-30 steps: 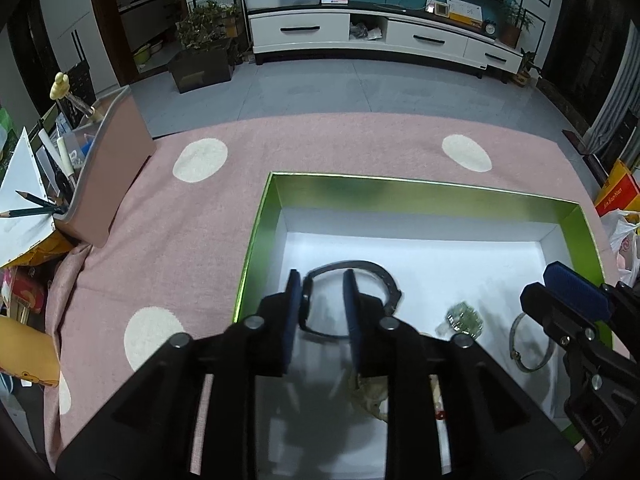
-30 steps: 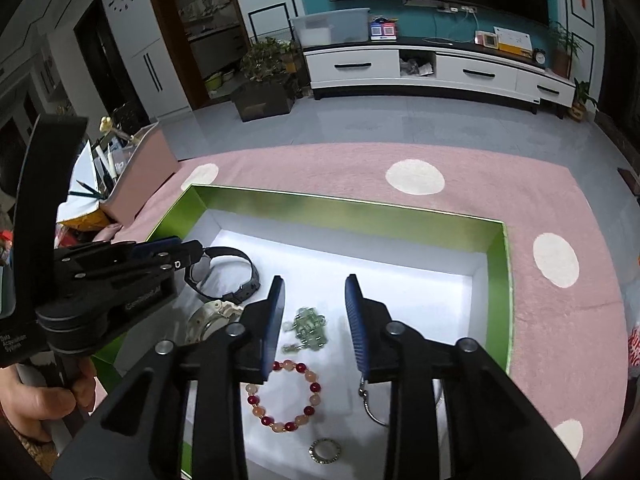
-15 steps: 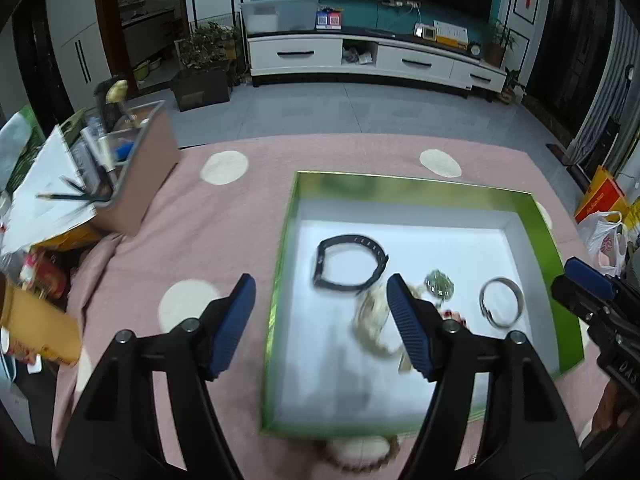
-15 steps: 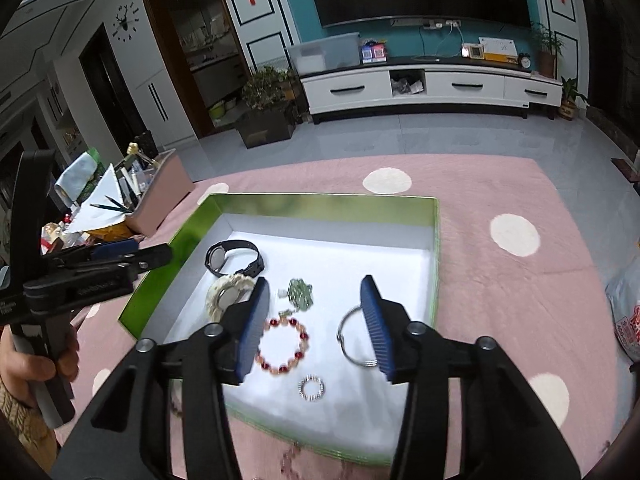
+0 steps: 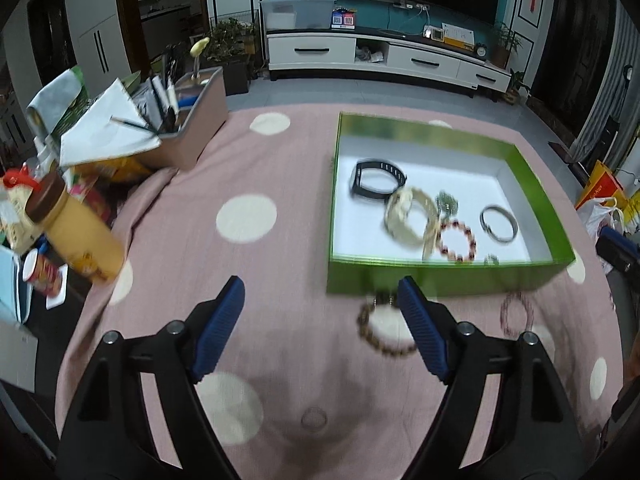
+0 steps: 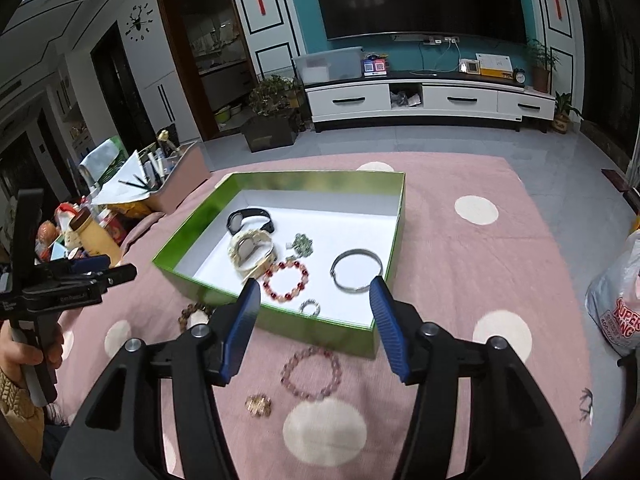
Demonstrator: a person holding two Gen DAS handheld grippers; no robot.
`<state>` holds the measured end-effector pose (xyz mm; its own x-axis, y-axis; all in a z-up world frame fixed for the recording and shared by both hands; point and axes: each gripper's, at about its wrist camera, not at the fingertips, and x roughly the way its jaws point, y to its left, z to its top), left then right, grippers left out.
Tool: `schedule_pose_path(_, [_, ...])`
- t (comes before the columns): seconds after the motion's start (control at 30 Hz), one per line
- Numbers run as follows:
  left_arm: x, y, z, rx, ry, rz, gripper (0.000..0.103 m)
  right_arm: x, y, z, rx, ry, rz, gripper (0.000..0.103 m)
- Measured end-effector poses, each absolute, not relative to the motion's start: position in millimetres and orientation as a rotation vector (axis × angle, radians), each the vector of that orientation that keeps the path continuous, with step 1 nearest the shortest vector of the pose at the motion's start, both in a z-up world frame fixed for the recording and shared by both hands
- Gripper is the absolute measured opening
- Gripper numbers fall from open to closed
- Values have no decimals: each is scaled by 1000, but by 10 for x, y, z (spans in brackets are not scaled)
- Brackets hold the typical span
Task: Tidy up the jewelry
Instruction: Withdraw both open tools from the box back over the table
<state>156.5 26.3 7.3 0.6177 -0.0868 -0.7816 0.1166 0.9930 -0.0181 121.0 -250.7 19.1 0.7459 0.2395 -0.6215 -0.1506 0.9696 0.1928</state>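
Note:
A green box [image 5: 448, 278] [image 6: 192, 232] with a white floor lies on the pink dotted cloth. It holds a black band [image 5: 376, 180] [image 6: 250, 220], a cream watch [image 5: 408, 216] [image 6: 250, 250], a green bead cluster [image 6: 303, 243], a red bead bracelet [image 6: 286, 280], a silver bangle [image 5: 499, 224] [image 6: 356, 270] and a small ring [image 6: 310, 307]. On the cloth in front lie a brown bead bracelet [image 5: 380, 330] [image 6: 192, 312], a pink bead bracelet [image 5: 516, 314] [image 6: 312, 374] and a gold piece [image 6: 258, 405]. My left gripper [image 5: 320, 328] and right gripper [image 6: 316, 328] are open, empty, above the cloth.
A pink organizer [image 5: 188, 120] with pens and papers stands at the left. A yellow bottle [image 5: 76, 228], cups and packets crowd the left edge. A plastic bag [image 6: 616, 300] lies at the right. A TV cabinet [image 6: 432, 100] stands across the floor.
Both grippers have pulled back and up from inside the box and opened wide. The left gripper let go of the black band, which now lies in the box.

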Motion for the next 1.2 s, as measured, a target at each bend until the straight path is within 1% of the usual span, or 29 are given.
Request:
schedule_pose_path(0.27, [1178,311,-153,36,931,-133,80,923,-2355,78,116,726,256,57])
schedule_pose_path(0.6, [827,395,-515,1,969,-146,79,677,-2080,-454,111,840,296,57])
schedule_pose_path(0.67, [789,383,-574,11,971,-151,74,652,-2032,-551,101,857,300,57])
schedule_pose_path(0.7, [779,379,-612,14,977,-155,69,645,-2018,-585,94,862,301,57])
schedule_pose_path(0.8, [788,396,-698,11,991,-164,58,645,-1950,-691,81,885,309,57])
schedule_pose_path(0.9, [825,417,-759,-3,1001,-167,51,659,-1898,-739,72,890,316,57])
schedule_pose_path(1.0, [854,413,-793,5,1000,-170,47,683,-1855,-767,56,892,325,57])
schedule_pose_path(1.2, [883,355,-798,69,982,-184,34,775,-1784,-811,26,892,332,57])
